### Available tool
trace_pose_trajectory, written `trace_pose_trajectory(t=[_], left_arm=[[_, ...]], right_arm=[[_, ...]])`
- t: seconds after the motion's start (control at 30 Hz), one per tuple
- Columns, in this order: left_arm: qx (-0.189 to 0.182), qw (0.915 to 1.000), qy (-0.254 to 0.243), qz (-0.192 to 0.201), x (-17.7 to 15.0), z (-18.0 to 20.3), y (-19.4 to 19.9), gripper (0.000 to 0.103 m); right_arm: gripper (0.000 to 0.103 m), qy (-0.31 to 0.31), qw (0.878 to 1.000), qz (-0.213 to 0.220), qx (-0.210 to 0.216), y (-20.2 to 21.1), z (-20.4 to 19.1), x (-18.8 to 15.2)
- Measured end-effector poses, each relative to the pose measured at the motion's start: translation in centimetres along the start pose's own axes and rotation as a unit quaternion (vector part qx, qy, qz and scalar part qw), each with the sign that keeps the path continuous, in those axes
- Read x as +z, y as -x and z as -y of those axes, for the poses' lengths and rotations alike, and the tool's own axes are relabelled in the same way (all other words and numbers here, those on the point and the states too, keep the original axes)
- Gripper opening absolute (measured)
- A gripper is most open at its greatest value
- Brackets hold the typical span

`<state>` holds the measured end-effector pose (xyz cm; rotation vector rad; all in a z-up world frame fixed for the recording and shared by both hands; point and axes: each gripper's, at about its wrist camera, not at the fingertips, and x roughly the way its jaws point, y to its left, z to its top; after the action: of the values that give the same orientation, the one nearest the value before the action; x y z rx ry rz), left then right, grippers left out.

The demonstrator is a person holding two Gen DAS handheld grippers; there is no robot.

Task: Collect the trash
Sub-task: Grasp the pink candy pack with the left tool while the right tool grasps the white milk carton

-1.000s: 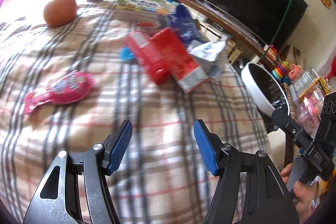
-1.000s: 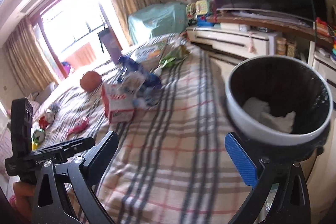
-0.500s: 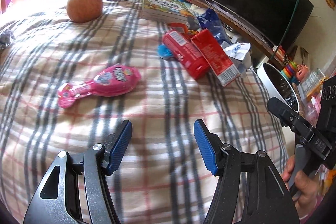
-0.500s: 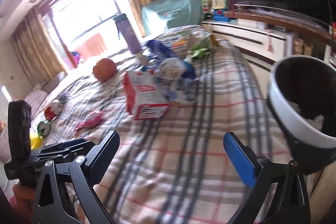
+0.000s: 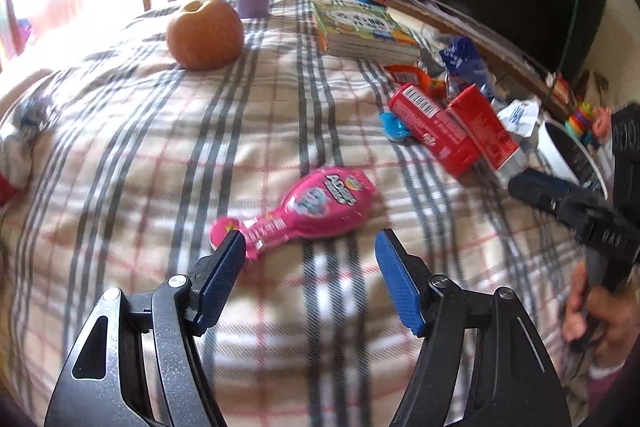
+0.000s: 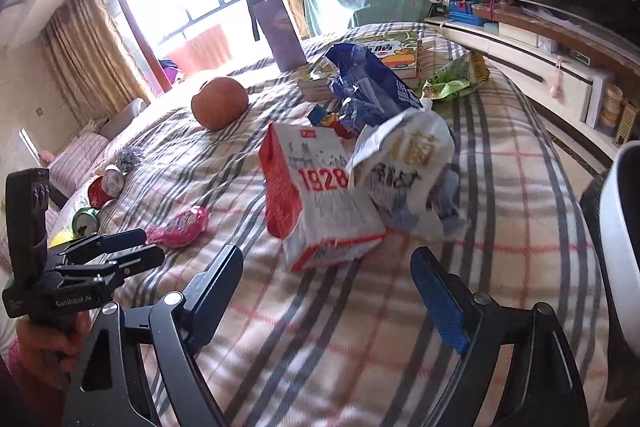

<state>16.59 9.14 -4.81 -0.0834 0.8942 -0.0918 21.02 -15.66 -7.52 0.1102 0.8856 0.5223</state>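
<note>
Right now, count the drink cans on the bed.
2. A red can lies near the bed's far left edge, and a green can sits just in front of it. More may be hidden.

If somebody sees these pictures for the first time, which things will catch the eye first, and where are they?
Probably the bright pink wrapper, lying on the plaid blanket just ahead of the open left tongs. Next, the heap of packets near the bed's edge: a red-and-white carton leaning beside a crumpled white bag. Farther back sits a round orange fruit.
</note>
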Motion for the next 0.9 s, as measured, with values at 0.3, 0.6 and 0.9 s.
trace_pose_trajectory(t=[0.3, 0.6, 0.9], left_arm=[[0.010, 0.9977, -0.063, -0.023, 0.9, -0.3, -2.4, 0.075], [0.006, 0.9943, -0.104, -0.020, 0.2, 1.6, -1.7, 0.026], [-0.064, 0.9969, -0.042, -0.017, -0.7, 3.0, 0.1, 0.017]], right_arm=[[0.075, -0.009, 1.000, -0.019, 0.018, -1.8, 0.6, 1.1], [0.062, 0.005, 1.000, -0.004, 0.010, -0.2, -0.4, -0.1], [0.062, -0.016, 1.000, 0.003, 0.010, 3.6, -0.1, -3.1]])
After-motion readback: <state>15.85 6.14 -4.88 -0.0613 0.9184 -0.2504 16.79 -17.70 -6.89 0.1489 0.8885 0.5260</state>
